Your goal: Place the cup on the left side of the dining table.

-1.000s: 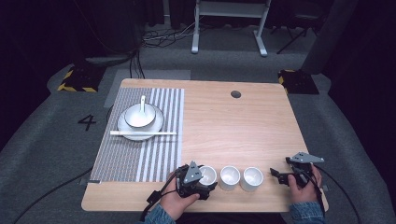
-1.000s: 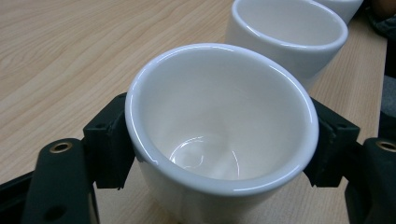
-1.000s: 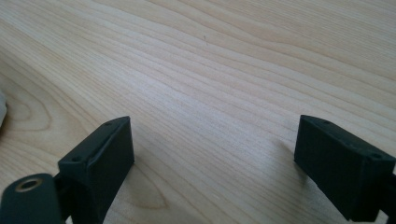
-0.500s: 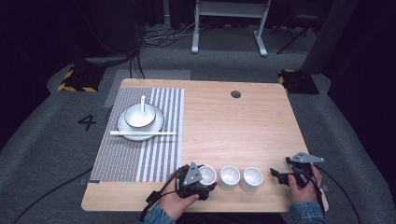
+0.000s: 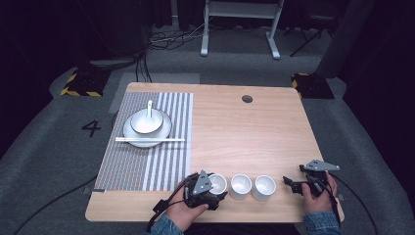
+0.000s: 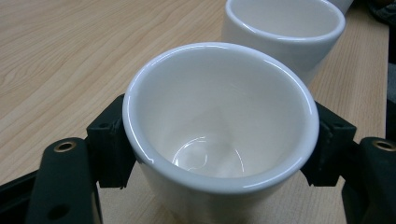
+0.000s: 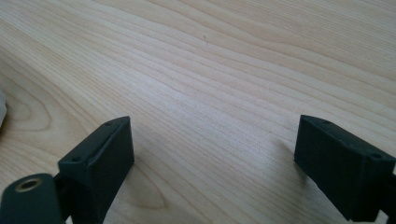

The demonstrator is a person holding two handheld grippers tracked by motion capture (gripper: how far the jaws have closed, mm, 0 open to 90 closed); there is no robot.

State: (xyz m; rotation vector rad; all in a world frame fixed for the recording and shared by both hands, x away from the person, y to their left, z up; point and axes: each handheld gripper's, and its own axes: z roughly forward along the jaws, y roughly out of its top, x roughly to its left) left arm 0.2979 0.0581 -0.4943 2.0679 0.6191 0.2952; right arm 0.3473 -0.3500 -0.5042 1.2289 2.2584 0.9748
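Item: left hand-held gripper (image 5: pixel 218 188) clamped on the leftmost white cup (image 5: pixel 217 184), at 6 o'clock on the wooden surface (image 5: pixel 244 132).

Detail: jaws press the cup's wall on both sides just under the rim; the middle cup (image 5: pixel 241 186) stands just beside it at 3 o'clock, the third cup (image 5: pixel 264 187) beyond. Right hand-held gripper (image 5: pixel 293 184), jaws apart and empty, rests at 5 o'clock. Risks, as judged: glazed wall may slip from the pads if lifted abruptly; a sideways swing could knock the middle cup; a tilted lift could tip the cup out.
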